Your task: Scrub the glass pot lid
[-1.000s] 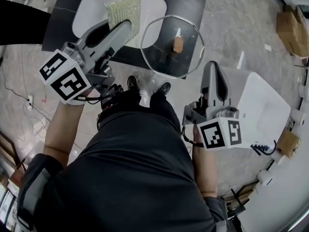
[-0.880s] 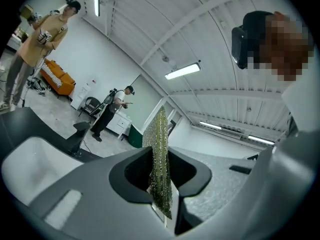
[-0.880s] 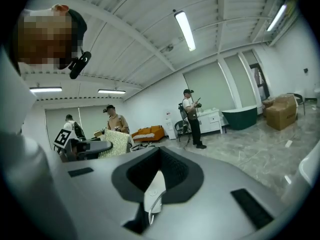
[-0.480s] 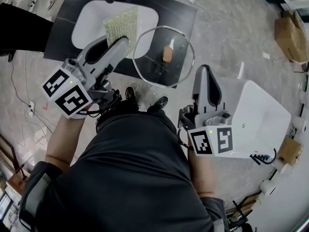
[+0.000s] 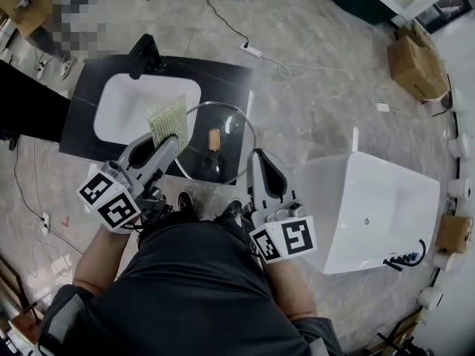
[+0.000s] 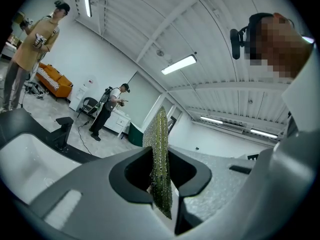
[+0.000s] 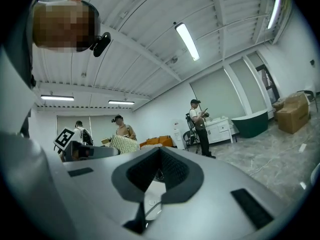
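Shifted down and left since a second ago, the round glass pot lid (image 5: 223, 121) sits mid-frame in the head view, between the left gripper (image 5: 172, 141) and the right gripper (image 5: 254, 156). Left gripper view: jaws pinch a green sparkly scrub pad (image 6: 160, 144), centre. Right gripper view: jaws clamp the lid's rim, lower centre.

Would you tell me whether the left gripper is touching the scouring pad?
Touching: the left gripper view shows the left gripper with both jaws closed against the scouring pad between them.

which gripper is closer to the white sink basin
Left. The left gripper holds the scrub pad over the basin rim; the right gripper sits further right, gripping the glass lid.
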Demonstrator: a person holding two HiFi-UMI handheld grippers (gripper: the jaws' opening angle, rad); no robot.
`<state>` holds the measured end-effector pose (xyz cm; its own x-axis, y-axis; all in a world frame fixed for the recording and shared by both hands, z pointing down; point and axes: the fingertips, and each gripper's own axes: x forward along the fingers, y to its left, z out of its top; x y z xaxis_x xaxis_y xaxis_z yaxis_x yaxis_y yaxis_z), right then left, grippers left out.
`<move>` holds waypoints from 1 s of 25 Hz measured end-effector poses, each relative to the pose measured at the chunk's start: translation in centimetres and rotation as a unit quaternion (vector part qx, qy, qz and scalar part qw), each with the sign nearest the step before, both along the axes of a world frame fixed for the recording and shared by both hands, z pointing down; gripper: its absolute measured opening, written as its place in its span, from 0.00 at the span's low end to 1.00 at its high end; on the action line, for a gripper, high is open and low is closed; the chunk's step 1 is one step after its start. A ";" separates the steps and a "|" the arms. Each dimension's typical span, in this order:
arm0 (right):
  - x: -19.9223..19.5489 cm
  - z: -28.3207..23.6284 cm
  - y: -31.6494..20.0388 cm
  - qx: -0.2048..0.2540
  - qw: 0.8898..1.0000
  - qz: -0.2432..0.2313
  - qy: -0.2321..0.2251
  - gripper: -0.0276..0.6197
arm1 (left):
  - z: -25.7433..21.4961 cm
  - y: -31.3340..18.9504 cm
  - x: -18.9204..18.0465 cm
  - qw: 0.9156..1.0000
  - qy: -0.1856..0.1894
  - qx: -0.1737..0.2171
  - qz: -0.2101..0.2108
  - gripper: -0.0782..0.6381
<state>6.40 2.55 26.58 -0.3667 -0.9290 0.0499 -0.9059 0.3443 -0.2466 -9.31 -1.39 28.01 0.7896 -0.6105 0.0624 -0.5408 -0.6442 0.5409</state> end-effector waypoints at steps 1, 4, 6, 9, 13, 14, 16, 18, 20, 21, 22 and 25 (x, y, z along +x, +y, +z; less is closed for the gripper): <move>0.2 -0.2 0.0 0.003 1.000 -0.002 0.003 0.05 | -0.1 0.0 0.3 1.000 -0.001 0.001 0.000 0.21; 0.4 -0.4 0.2 0.009 1.000 -0.002 0.008 0.05 | -0.3 -0.1 0.5 1.000 -0.002 0.004 -0.002 0.21; 0.5 -0.3 0.4 0.008 1.000 -0.002 0.009 0.05 | -0.4 -0.1 0.5 1.000 -0.002 0.006 -0.003 0.21; 0.5 -0.1 0.3 0.007 1.000 -0.004 0.009 0.05 | -0.3 -0.1 0.6 1.000 -0.002 0.007 -0.004 0.21; 0.2 0.1 0.4 0.009 1.000 -0.006 0.009 0.05 | 0.0 0.1 0.5 1.000 -0.003 0.007 -0.004 0.21; 0.2 0.1 0.5 0.009 1.000 -0.007 0.008 0.05 | 0.1 0.2 0.4 1.000 -0.003 0.006 -0.004 0.21; 0.1 0.1 0.6 0.009 1.000 -0.008 0.005 0.05 | 0.1 0.3 0.3 1.000 -0.004 0.007 -0.005 0.21; 0.0 0.1 0.5 0.009 1.000 -0.010 0.005 0.05 | 0.1 0.2 0.1 1.000 -0.005 0.007 -0.007 0.21; -0.2 0.0 0.3 0.011 1.000 -0.012 0.011 0.05 | 0.2 0.0 -0.1 1.000 -0.006 0.005 -0.009 0.21; -0.3 0.0 0.2 0.012 1.000 -0.012 0.015 0.05 | 0.2 0.0 -0.2 1.000 -0.006 0.004 -0.010 0.21; -0.3 0.0 0.2 0.012 1.000 -0.013 0.018 0.05 | 0.3 0.0 -0.3 1.000 -0.006 0.003 -0.011 0.21; -0.3 0.1 0.1 0.010 1.000 -0.012 0.019 0.05 | 0.6 -0.1 -0.4 1.000 -0.007 0.001 -0.013 0.21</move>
<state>6.10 2.67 26.70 -0.3877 -0.9207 0.0457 -0.9058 0.3713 -0.2044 -9.71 -1.49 28.56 0.7726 -0.6308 0.0724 -0.5647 -0.6306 0.5324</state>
